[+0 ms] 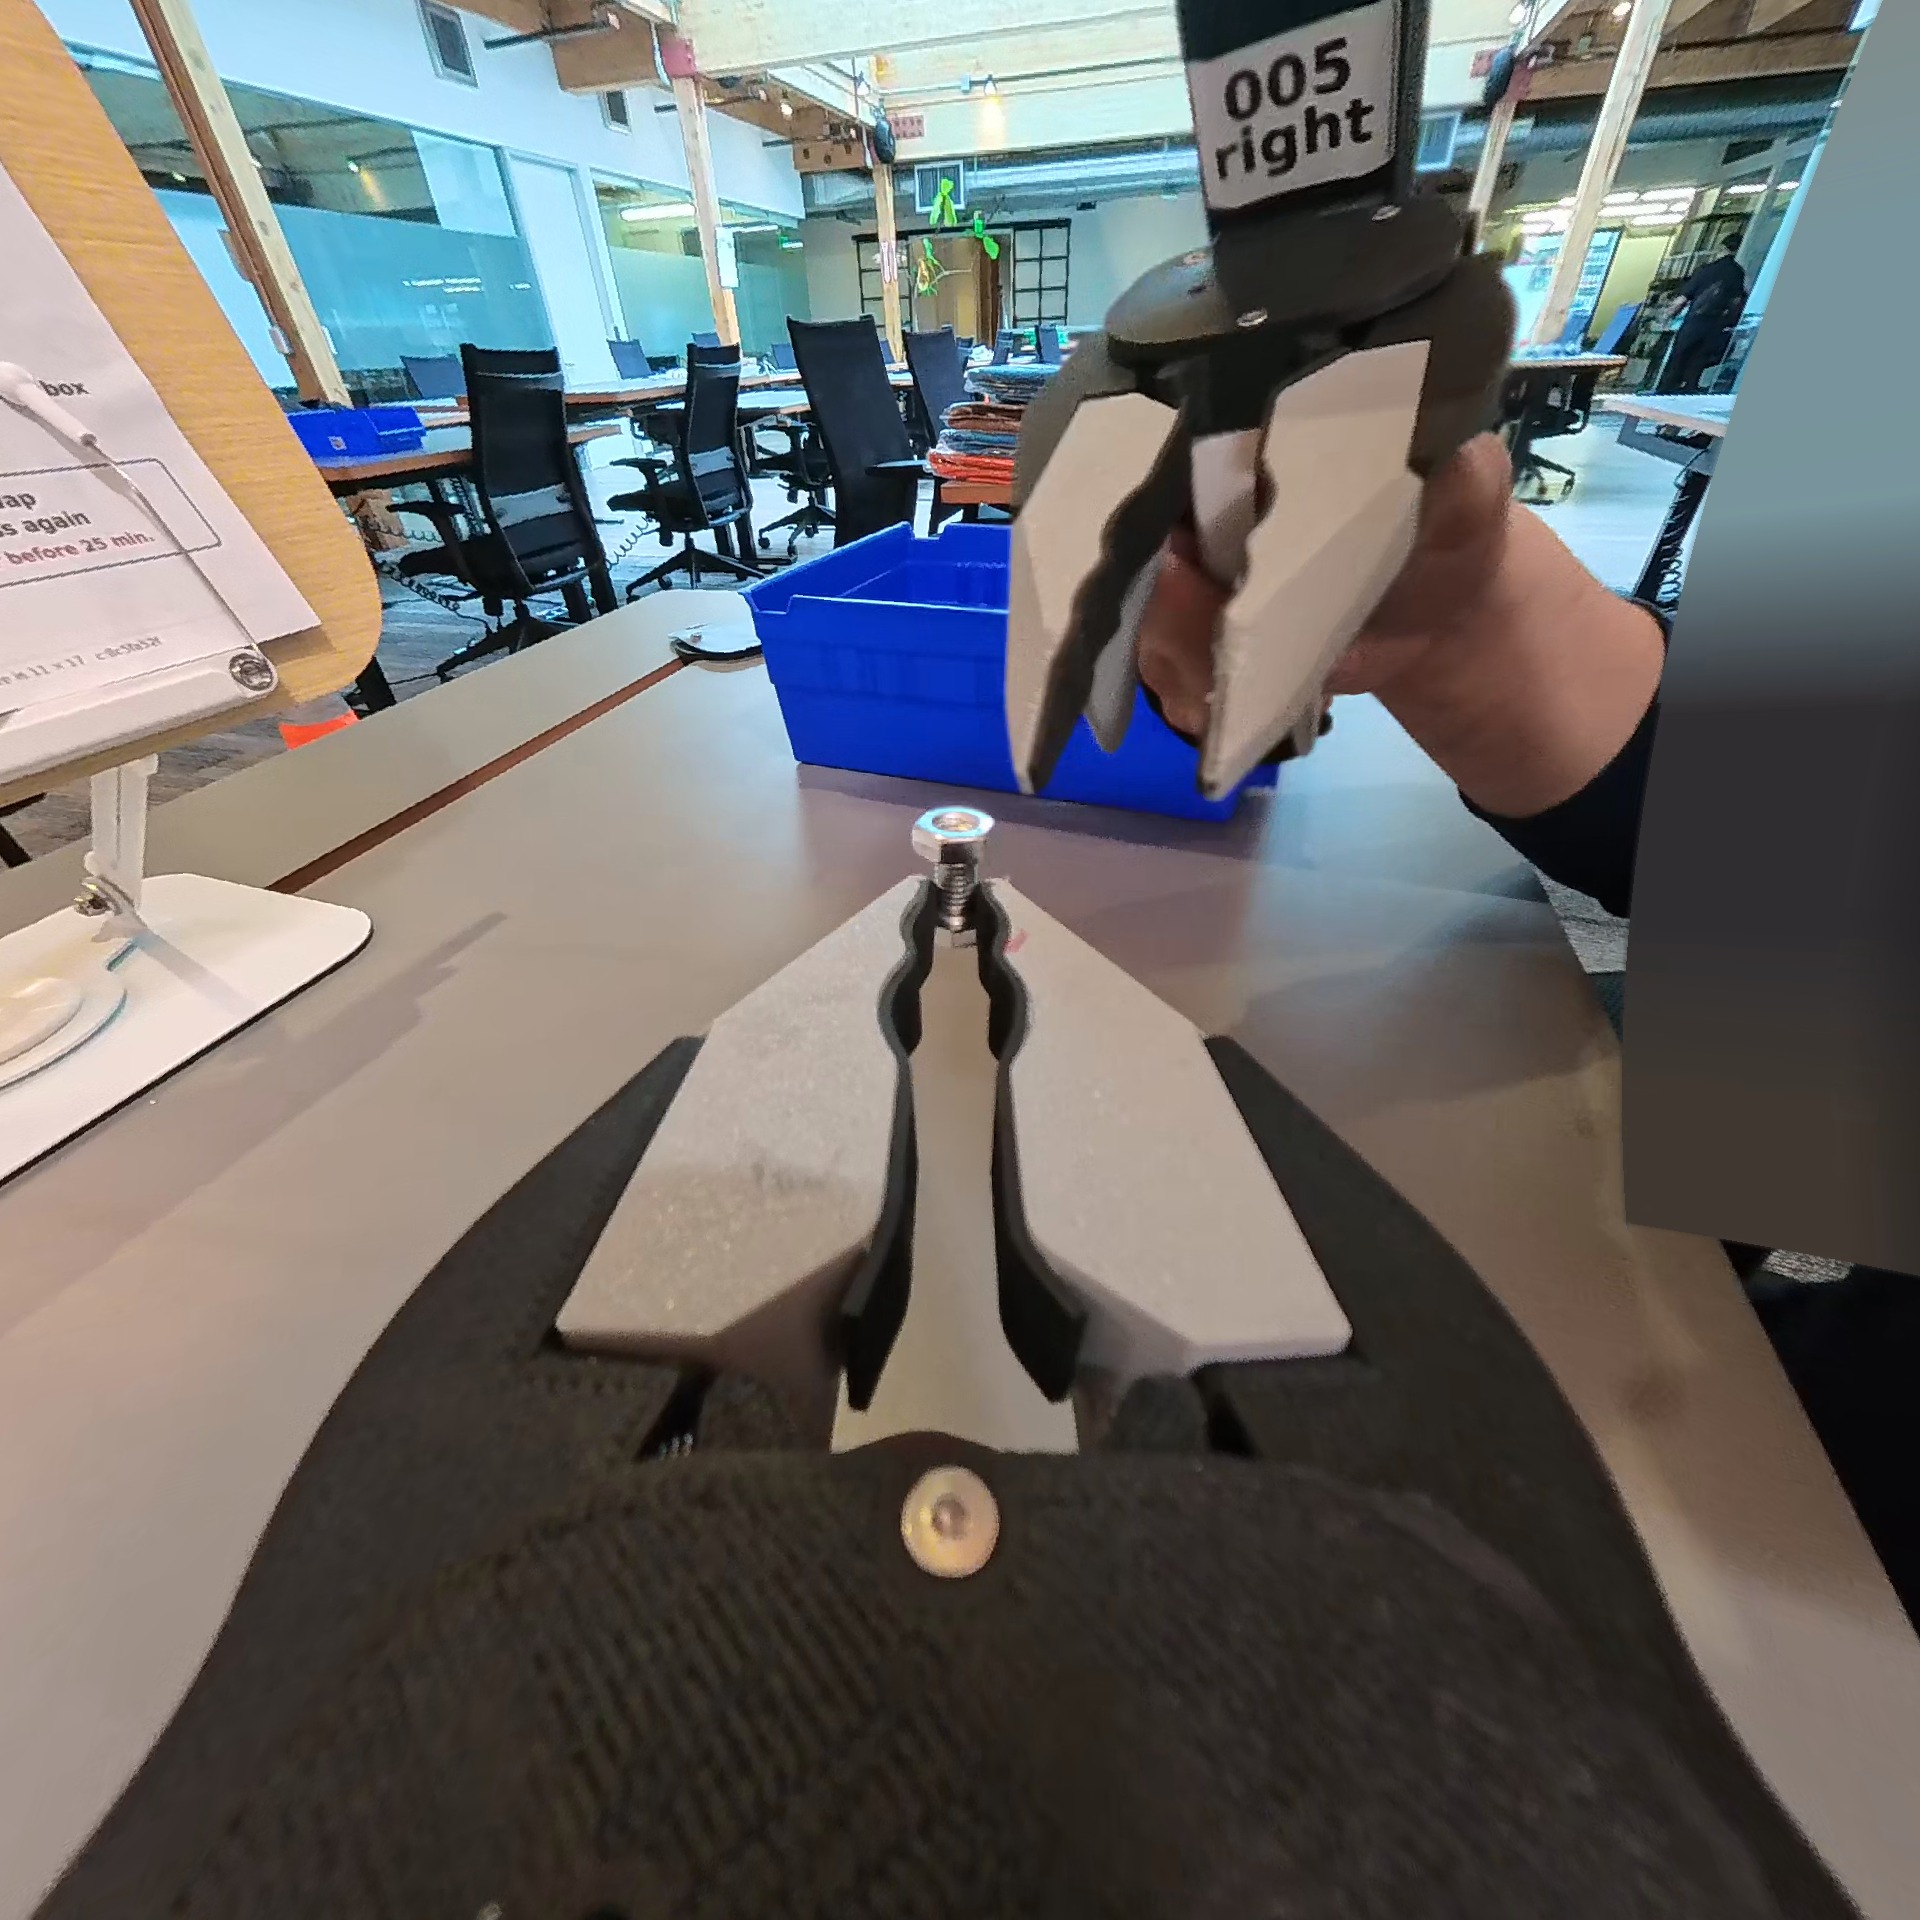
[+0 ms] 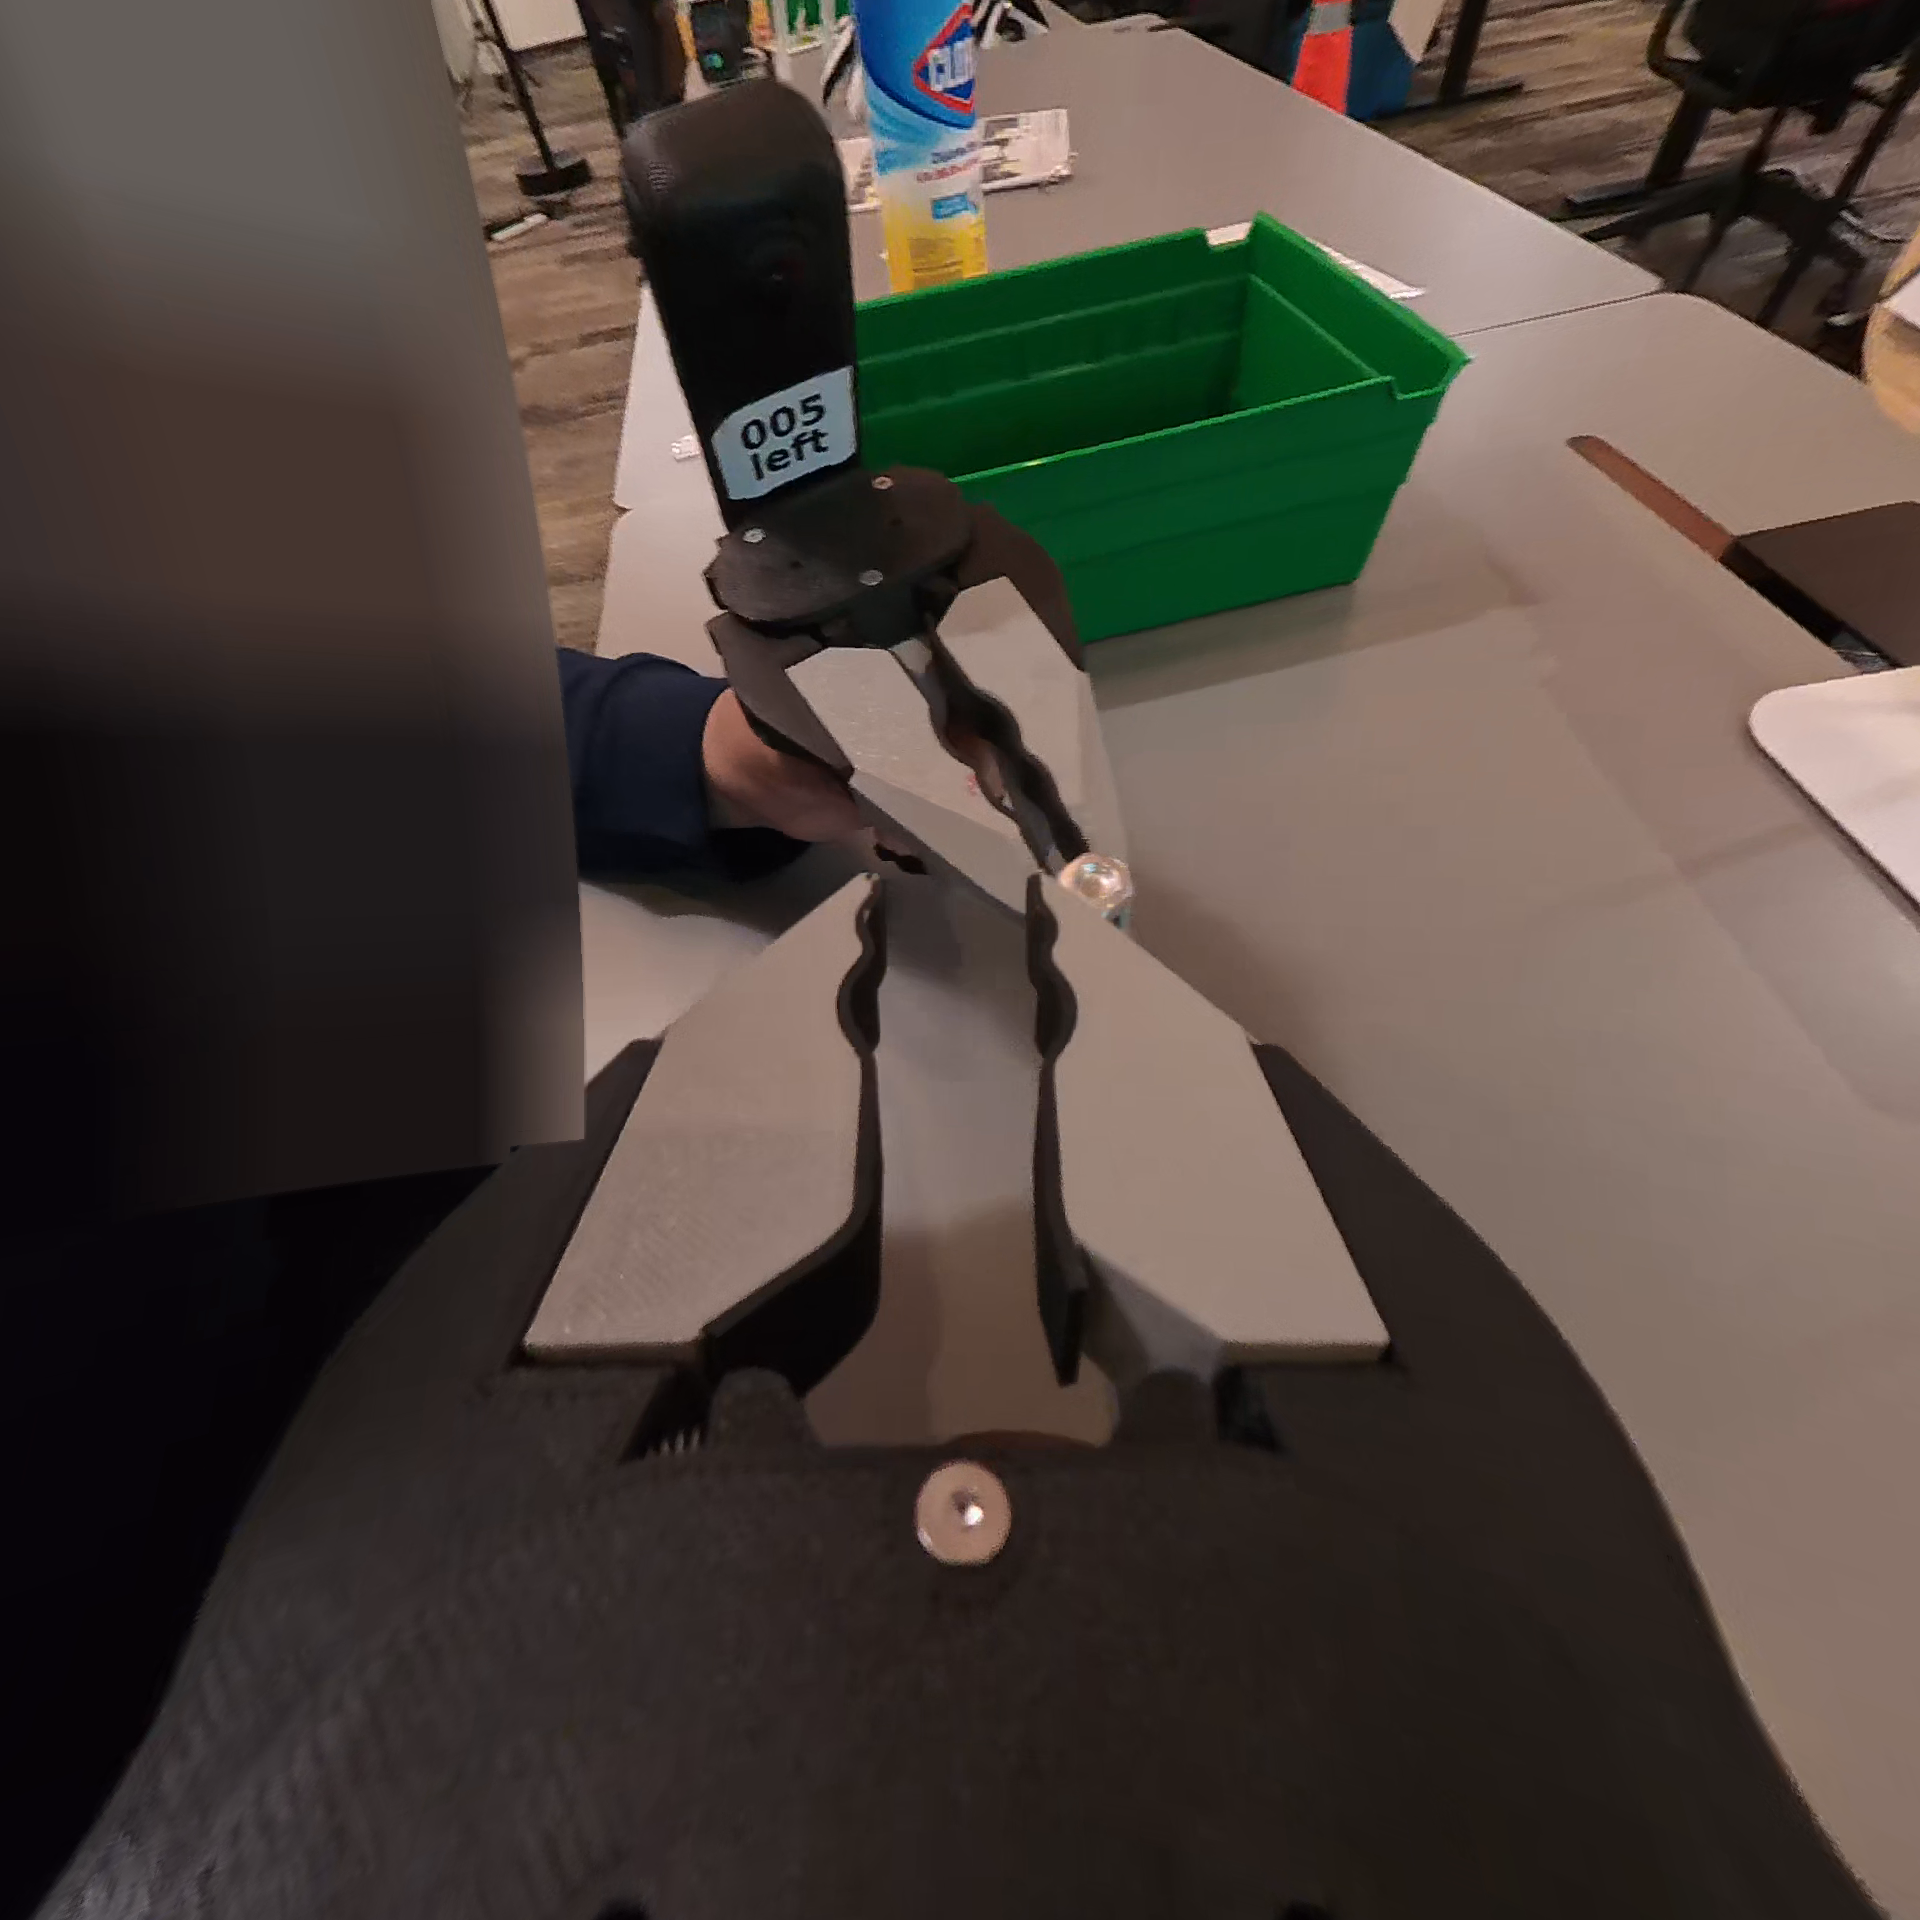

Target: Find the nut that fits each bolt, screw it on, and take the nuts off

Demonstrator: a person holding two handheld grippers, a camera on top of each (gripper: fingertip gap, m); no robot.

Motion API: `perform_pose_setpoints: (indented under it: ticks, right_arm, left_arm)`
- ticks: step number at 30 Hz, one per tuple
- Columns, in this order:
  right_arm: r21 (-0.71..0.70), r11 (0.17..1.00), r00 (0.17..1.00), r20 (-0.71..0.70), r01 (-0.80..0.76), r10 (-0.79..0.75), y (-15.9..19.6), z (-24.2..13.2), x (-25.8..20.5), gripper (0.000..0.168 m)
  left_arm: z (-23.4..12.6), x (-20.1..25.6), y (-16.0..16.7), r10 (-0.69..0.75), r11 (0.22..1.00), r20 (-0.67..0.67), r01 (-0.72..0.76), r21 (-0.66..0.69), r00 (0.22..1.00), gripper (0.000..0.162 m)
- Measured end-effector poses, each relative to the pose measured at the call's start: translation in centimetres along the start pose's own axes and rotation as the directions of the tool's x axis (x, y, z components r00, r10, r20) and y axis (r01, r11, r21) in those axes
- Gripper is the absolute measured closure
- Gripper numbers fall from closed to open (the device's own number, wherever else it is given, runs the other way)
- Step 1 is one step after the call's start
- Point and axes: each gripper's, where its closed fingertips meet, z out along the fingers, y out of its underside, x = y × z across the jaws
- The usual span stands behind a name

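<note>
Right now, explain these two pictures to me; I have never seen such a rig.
There is no robot: a person holds a two-finger tong tool in each hand, and a camera on each looks along its fingers. In the left tool's picture, the left gripper is shut on a bolt standing upright with a nut at its top. The right gripper hangs open above it, before a blue bin. The other picture is the right tool's own view, looking down on the same bolt, with a green bin behind on the grey table.
</note>
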Motion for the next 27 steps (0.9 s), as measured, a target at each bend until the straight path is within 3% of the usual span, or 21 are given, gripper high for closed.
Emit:
perform_pose_setpoints:
  ticks: [4,10,13,20,25,27]
  right_arm:
    - [-0.021,0.999,0.992,-0.12,-0.033,0.031,0.5,-0.3,2.6,0.143]
    - [-0.026,0.999,0.999,-0.034,-0.029,0.028,0.7,0.3,1.0,0.141]
    - [-0.024,1.0,0.999,0.035,-0.015,0.016,0.5,0.1,-0.4,0.148]
    - [-0.047,0.998,0.992,-0.119,-0.035,0.029,0.9,0.1,2.5,0.138]
    - [-0.053,0.998,0.999,0.035,-0.015,0.016,1.0,0.5,-0.5,0.144]
    - [-0.047,0.999,1.0,0.025,0.002,-0.001,0.8,0.4,-0.5,0.145]
  left_arm:
    - [-0.1,0.0,-0.1,-0.001,1.0,0.001,0.001,0.003,1.0,0.157]
    - [0.0,0.0,0.0,0.001,1.0,0.0,-0.001,0.002,1.0,0.157]
    - [-0.1,-0.1,-0.1,-0.004,1.0,0.001,0.004,0.005,1.0,0.157]
    - [0.0,0.0,-0.1,-0.001,1.0,0.0,0.001,0.003,1.0,0.157]
    - [0.0,0.0,-0.1,-0.001,1.0,0.001,0.001,0.003,1.0,0.157]
    - [0.0,0.0,-0.1,0.001,1.0,-0.001,-0.001,0.003,1.0,0.157]
